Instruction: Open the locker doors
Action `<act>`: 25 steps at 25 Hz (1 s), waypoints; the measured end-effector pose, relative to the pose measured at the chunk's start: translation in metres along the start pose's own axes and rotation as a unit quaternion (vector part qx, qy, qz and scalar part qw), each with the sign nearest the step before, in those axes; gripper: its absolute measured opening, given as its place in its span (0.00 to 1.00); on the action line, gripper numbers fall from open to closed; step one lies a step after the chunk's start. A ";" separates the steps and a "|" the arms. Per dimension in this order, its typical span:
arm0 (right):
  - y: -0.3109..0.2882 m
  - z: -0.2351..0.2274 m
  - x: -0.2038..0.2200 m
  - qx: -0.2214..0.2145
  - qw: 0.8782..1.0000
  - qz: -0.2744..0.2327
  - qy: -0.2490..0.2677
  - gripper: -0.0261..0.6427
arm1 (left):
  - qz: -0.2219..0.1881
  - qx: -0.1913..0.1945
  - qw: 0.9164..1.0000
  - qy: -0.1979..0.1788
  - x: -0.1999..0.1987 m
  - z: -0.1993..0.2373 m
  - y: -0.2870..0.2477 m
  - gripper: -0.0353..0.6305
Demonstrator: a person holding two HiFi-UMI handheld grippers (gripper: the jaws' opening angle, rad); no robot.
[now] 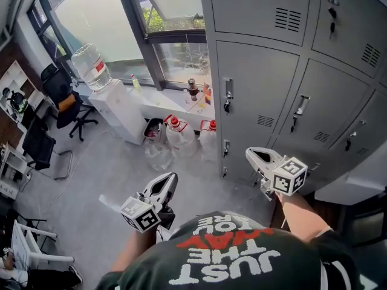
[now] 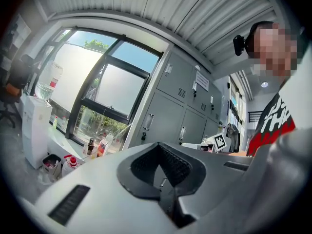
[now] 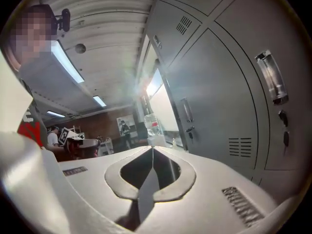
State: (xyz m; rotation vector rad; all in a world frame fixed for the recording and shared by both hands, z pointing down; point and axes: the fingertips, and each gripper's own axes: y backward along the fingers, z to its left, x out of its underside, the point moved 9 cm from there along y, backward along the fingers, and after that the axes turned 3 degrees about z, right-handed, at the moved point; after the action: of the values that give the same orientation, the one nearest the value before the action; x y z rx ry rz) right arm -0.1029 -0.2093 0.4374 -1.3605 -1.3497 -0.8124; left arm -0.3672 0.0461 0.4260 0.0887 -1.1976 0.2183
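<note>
Both pressed together, empty: left tool (image 1: 172, 177), right tool (image 1: 250, 154); grey lockers (image 1: 259, 83) all closed.

Lockers (image 1: 260, 95) are plain light grey all over. The left gripper (image 1: 171, 177) and right gripper (image 1: 250, 153) are both white with black-and-white square markers, and the left one's jaws are black inside. Shirt (image 1: 242, 255) is dark with white and red lettering. Grey floor (image 1: 103, 180), white water dispenser (image 1: 124, 110), clear bottles (image 1: 178, 135) with red caps.
</note>
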 end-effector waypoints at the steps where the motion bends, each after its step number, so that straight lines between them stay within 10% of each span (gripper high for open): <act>1: -0.008 -0.004 -0.004 0.006 1.000 0.000 0.003 0.09 | 0.000 0.004 1.000 -0.001 -0.003 0.009 -0.008 0.05; 13: -0.094 -0.023 -0.059 0.137 0.989 -0.021 0.047 0.09 | 0.031 0.138 0.989 -0.035 -0.060 0.118 -0.101 0.05; 25: -0.183 -0.046 -0.121 0.290 0.952 -0.035 0.089 0.20 | 0.052 0.206 0.977 -0.031 -0.087 0.198 -0.129 0.05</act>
State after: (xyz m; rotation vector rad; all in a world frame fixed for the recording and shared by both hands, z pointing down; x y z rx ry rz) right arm -0.2895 -0.3134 0.3701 -0.7658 -1.3568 -0.5069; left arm -0.5504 -0.1263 0.4230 0.3990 -1.2065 0.5587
